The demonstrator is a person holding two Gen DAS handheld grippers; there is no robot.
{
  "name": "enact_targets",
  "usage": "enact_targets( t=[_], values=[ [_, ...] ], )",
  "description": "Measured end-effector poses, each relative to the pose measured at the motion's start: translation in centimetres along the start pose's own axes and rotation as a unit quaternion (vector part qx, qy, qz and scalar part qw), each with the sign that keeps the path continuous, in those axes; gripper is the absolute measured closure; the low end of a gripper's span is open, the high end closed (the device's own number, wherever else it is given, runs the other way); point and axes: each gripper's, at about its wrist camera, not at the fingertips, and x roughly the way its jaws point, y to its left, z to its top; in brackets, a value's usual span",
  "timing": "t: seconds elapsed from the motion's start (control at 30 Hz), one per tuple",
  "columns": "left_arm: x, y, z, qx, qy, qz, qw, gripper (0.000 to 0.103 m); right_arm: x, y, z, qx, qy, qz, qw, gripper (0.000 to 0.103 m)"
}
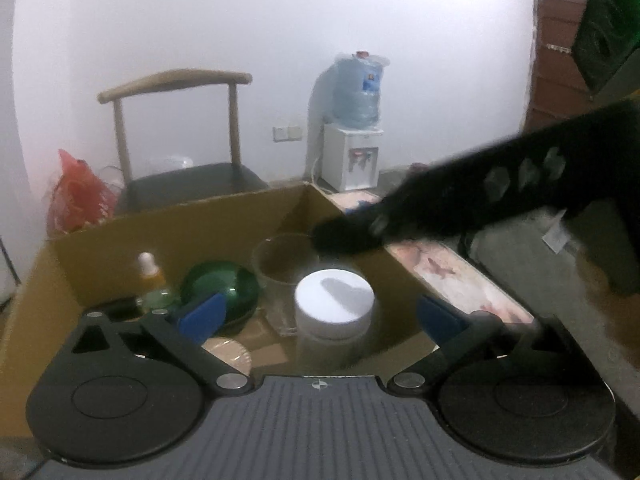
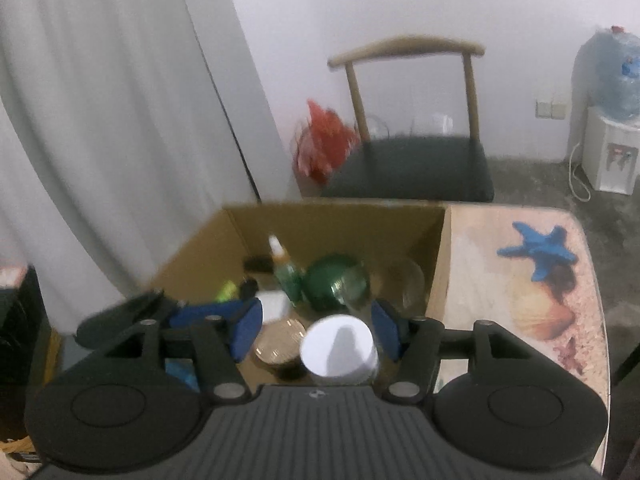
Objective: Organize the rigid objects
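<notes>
Both pictures are dim and a little grey, with soft indoor light from above. The white wall looks washed out but has no hard glare. A dark shadow lies on the white lid. The arm in the left view is smeared by motion blur. The right view is soft everywhere. Straight lines bend near the edges, and the corners go black.

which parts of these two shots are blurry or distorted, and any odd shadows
Left wrist view: the right gripper's dark arm smears with motion blur, and fisheye bends the cardboard box edges. Right wrist view: softer overall, the red bag streaked. Both views: a finger-shaped shadow falls on the white lid, and corners vignette dark.
</notes>
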Motion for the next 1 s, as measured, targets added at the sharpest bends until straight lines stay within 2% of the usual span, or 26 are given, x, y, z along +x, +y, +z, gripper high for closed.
enact_targets(
  t=[0.13, 0.2, 0.23, 0.3, 0.37, 0.43, 0.53, 0.63, 0.77, 0.87, 1.0],
  values=[
    [-3.7, 0.5, -0.3, -0.005, -0.025, 0.009, 0.9996, 0.000, -3.3, 0.3, -0.5, 0.025, -0.042, 0.014, 0.999, 0.037],
    [-6.0, 0.9, -0.5, -0.013, -0.035, 0.013, 0.9992, 0.000, -5.1, 0.7, -1.3, 0.042, -0.064, 0.025, 0.997, 0.033],
    [-7.1, 1.1, -0.6, -0.017, -0.039, 0.018, 0.9989, 0.000, -6.0, 0.8, -1.8, 0.051, -0.075, 0.029, 0.995, 0.028],
    [-9.4, 1.7, -1.0, -0.025, -0.043, 0.039, 0.9980, 0.000, -8.1, 1.3, -3.2, 0.068, -0.104, 0.043, 0.991, 0.020],
    [-11.4, 2.5, -1.3, -0.036, -0.045, 0.074, 0.9956, 0.000, -9.5, 2.1, -4.7, 0.079, -0.127, 0.050, 0.988, 0.006],
    [-12.8, 3.3, -1.9, -0.054, -0.043, 0.117, 0.9908, 0.000, -10.2, 2.8, -6.0, 0.083, -0.138, 0.045, 0.986, 0.001],
    [-13.5, 4.7, -2.9, -0.101, -0.021, 0.182, 0.9780, 0.000, -10.3, 4.2, -7.5, 0.084, -0.142, 0.024, 0.986, 0.000],
    [-12.7, 6.1, -3.8, -0.126, 0.014, 0.222, 0.9668, 0.000, -9.4, 5.3, -8.4, 0.092, -0.143, 0.007, 0.985, 0.000],
    [-11.5, 7.0, -4.2, -0.154, 0.035, 0.253, 0.9544, 0.000, -7.2, 6.8, -8.4, 0.072, -0.115, -0.072, 0.988, 0.000],
    [-10.5, 7.1, -3.6, -0.148, 0.046, 0.266, 0.9513, 0.000, -6.3, 8.1, -8.8, 0.043, -0.109, -0.121, 0.986, 0.000],
    [-9.7, 5.8, -3.1, -0.109, 0.044, 0.277, 0.9536, 0.000, -5.1, 9.2, -8.5, 0.027, -0.103, -0.147, 0.983, 0.000]
  ],
)
